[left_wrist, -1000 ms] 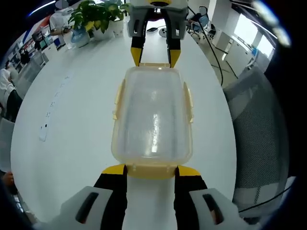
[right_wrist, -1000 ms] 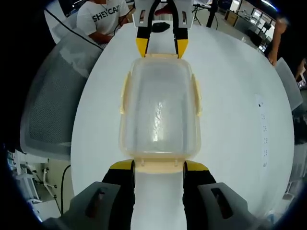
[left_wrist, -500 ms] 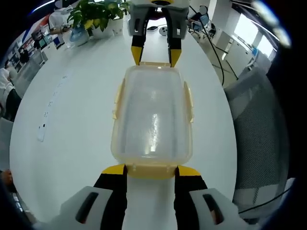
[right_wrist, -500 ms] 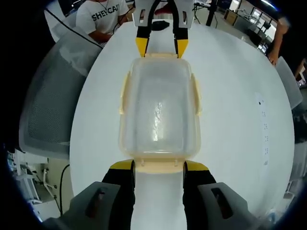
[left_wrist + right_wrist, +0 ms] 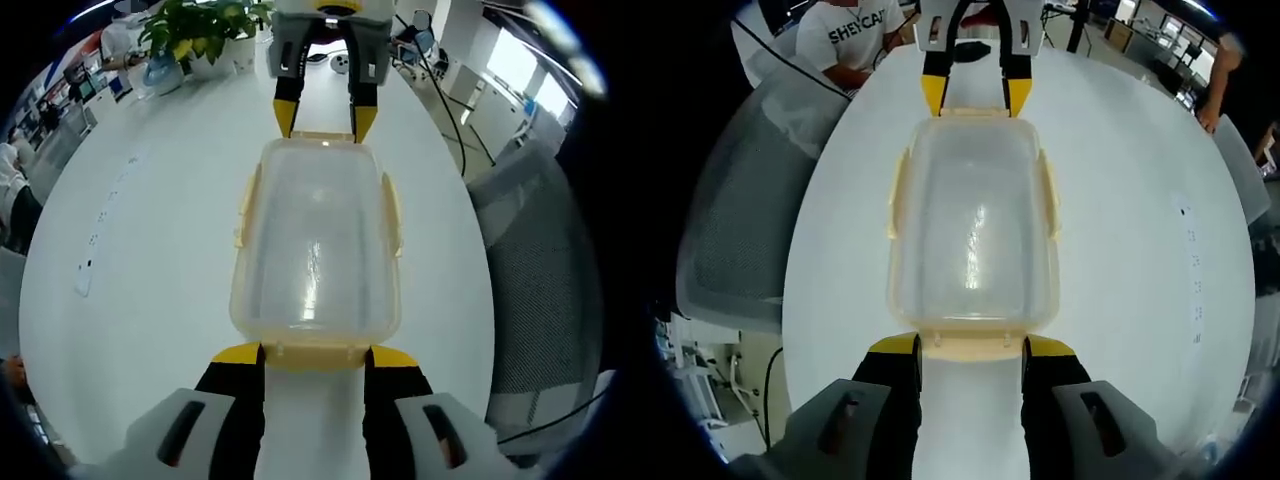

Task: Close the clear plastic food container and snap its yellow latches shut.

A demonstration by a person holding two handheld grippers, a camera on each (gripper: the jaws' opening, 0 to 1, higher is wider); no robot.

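On the white table (image 5: pixel 130 250) sits the clear plastic food container (image 5: pixel 318 240), lid on, lying lengthwise between the two grippers. From the left gripper view, the left gripper (image 5: pixel 315 356) has its yellow-tipped jaws spread wide, one tip on each side of the yellow latch (image 5: pixel 315 357) at the container's near end, pretty much touching the rim there. Nothing's pinched between them, though. The right gripper (image 5: pixel 324 120) comes in at the far end, jaws also spread, tips straddling the far latch (image 5: pixel 322 136).

Right gripper view is basically the mirror: the right gripper (image 5: pixel 971 347) has its jaws apart at the near latch (image 5: pixel 971 347), and the left gripper (image 5: pixel 975 97) is at the opposite end.

Both long-side latches (image 5: pixel 1049 198) look folded down flat against the container walls; can't really tell if the end ones are snapped.

Other stuff: a grey mesh chair (image 5: pixel 735 210) beside the table, a person in a white printed T-shirt (image 5: pixel 855 35) at the far side, and a potted plant (image 5: pixel 200 30) at the table's far edge in the left gripper view.
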